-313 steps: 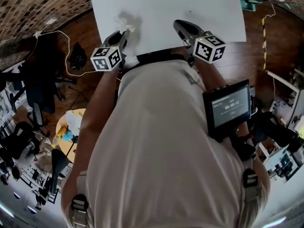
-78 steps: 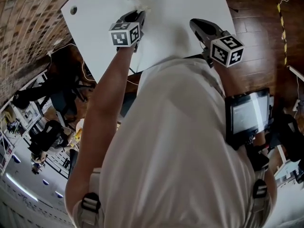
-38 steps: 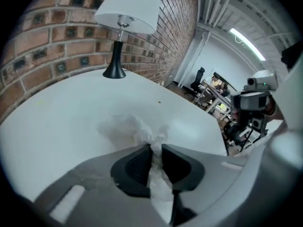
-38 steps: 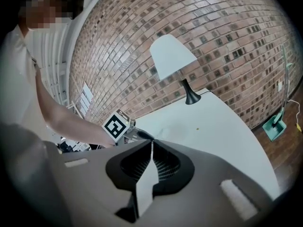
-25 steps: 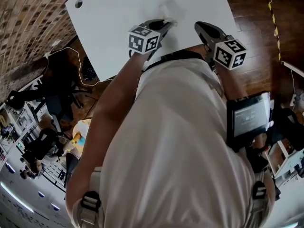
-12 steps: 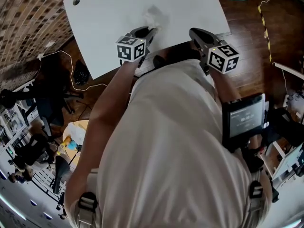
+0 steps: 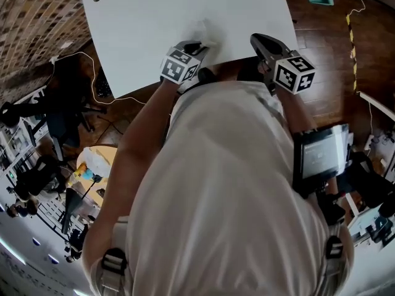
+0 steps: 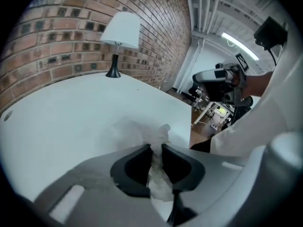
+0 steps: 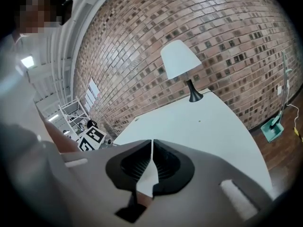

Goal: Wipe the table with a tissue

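White, crumpled paper tissue (image 8: 157, 174) sits pinched between the jaws of the left gripper (image 8: 156, 148), which are closed to a narrow gap on it. Its loose end fans out beyond the tips and lies on the smooth white counter (image 8: 61, 112), close to the near edge. The right gripper (image 9: 151, 143) hovers to the right by that same near edge, its jaws brought together with nothing between them. At the far side of the counter a white-shaded table lamp (image 8: 120, 37) on a black stem stands before a brown brick wall (image 8: 71, 22). The step in hand looks like a wiping stroke along the near strip. The next move likely calls for light downward pressure while dragging the tissue across another part of the counter, without running it off the edge.
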